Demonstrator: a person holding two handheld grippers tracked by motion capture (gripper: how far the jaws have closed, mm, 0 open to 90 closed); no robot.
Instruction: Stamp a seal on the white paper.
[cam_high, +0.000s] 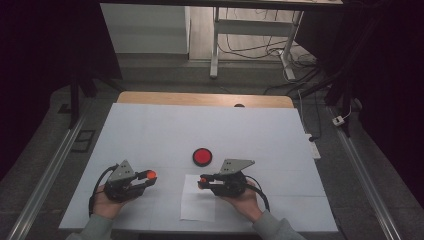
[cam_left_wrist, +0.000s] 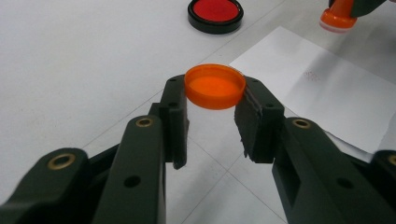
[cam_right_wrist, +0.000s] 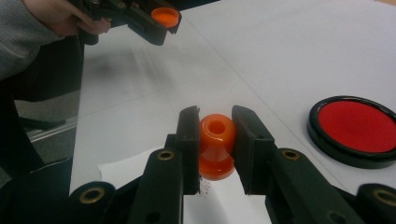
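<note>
High view shows a person at a white-covered table (cam_high: 150, 130), a gripper in each hand. The left gripper (cam_high: 149, 176) is clamped on a shallow round orange plastic cap (cam_left_wrist: 215, 86), held by its rim between the two pads, clear of the tabletop and with its hollow side facing the camera on that gripper. The right gripper (cam_high: 201, 181) is closed around a small orange plastic stamp with a knob handle (cam_right_wrist: 216, 145), its jaws pinching the narrow waist below the knob. The stamp's flat foot hangs just above a white sheet of paper (cam_high: 198, 198), where a faint reddish mark shows beside it. A round red ink pad in a black case (cam_high: 202, 156) lies open just beyond the paper.

Both orange parts look light, stiff and smooth, so they are likely to slip or twist under a loose pinch. The waist is the sound place to hold the stamp; the cap is best kept by opposite points of its rim, squarely, since a thin rim may pop out if squeezed off-centre.
</note>
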